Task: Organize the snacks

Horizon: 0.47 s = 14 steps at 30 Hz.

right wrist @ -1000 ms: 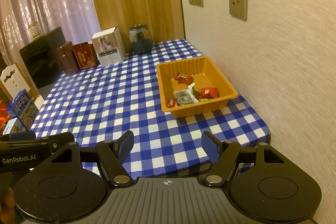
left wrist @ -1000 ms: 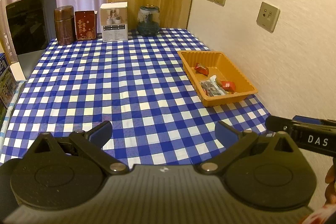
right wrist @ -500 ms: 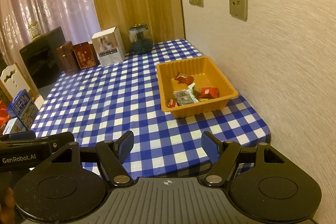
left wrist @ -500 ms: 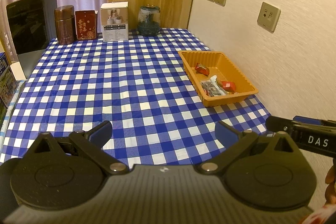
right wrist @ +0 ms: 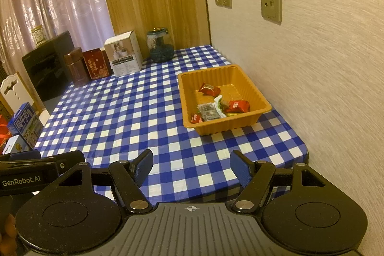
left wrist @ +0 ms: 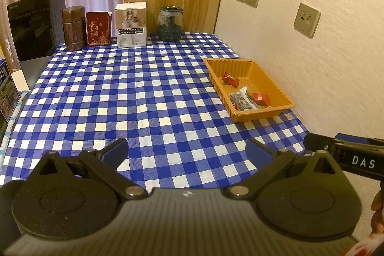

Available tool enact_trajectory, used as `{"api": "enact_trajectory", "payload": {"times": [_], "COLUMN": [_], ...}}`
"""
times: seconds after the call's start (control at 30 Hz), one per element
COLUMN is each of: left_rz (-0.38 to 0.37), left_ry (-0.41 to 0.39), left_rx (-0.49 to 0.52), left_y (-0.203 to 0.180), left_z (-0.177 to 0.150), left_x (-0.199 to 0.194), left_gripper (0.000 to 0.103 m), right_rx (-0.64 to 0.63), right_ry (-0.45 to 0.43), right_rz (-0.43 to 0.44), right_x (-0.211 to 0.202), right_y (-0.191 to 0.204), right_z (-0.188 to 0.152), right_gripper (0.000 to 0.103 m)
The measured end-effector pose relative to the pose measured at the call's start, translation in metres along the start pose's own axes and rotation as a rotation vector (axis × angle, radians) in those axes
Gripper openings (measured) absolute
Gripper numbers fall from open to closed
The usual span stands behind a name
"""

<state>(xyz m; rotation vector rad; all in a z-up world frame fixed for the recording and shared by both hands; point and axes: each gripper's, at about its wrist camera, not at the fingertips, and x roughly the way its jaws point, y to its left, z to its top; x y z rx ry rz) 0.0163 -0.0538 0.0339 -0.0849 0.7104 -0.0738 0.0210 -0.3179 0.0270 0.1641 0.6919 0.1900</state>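
Snacks: several wrapped snacks [right wrist: 217, 104] lie in the orange tray [right wrist: 261, 101] by the wall, on the checked worktop [left wrist: 134, 97].
Change: none over the last second; sorting looks finished or paused.
Left hand-held gripper [left wrist: 187, 151]: jaws apart, empty, hovering at the near edge.
Right hand-held gripper [right wrist: 190, 166]: likewise spread, empty.
Surroundings: tins, white box [left wrist: 130, 24] and jar [left wrist: 170, 24] stand at the far edge, well apart; nothing blocks the tray.
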Motion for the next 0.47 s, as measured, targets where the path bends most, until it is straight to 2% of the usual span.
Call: {"api": "enact_trajectory", "payload": {"times": [0.47], "left_rz": [-0.005], "left_ry": [-0.015], "left_rx": [0.002], "left_y": [-0.0029], "left_z": [-0.0003], "left_x": [-0.0005], "left_gripper": [0.103], "right_rx": [0.0], "right_ry": [0.0], "right_rz": [0.001], "right_x": [-0.0001], "right_y": [0.0002], "right_z": [-0.0001], "right_gripper": [0.071]}}
